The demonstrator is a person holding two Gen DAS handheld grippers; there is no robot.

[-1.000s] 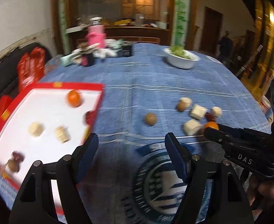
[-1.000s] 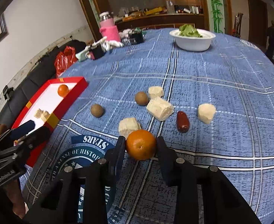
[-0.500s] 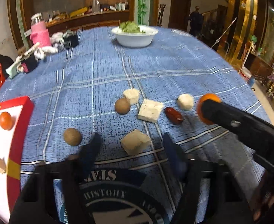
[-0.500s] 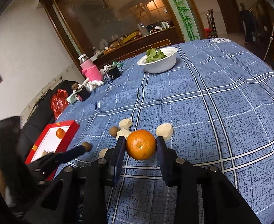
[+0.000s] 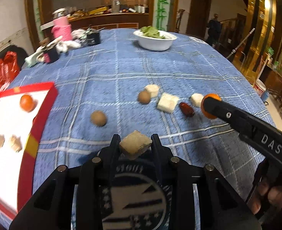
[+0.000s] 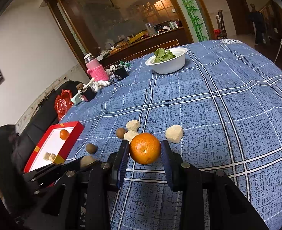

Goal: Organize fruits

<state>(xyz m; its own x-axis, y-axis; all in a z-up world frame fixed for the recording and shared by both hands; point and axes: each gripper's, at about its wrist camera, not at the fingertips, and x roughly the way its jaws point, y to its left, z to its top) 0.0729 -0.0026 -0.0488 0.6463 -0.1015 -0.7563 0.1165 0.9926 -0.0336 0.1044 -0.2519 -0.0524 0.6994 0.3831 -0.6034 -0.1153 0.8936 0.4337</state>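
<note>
While held, orange (image 6: 144, 148) between right gripper (image 6: 144, 153) pads

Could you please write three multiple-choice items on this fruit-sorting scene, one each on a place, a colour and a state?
1. Where does the red tray lie in the left wrist view?
A. at the left edge of the table
B. beside the white bowl
C. under the right gripper

2. What colour is the fruit in the right gripper?
A. green
B. orange
C. dark red

3. What is between the jaws of the left gripper?
A. nothing
B. a round brown fruit
C. a tan cube

Answers:
1. A: the tray sits at the left table edge, far from the white bowl.
2. B: the orange is clamped between the fingers.
3. C: the tan cube sits between the jaws, which are closing on it.
</note>
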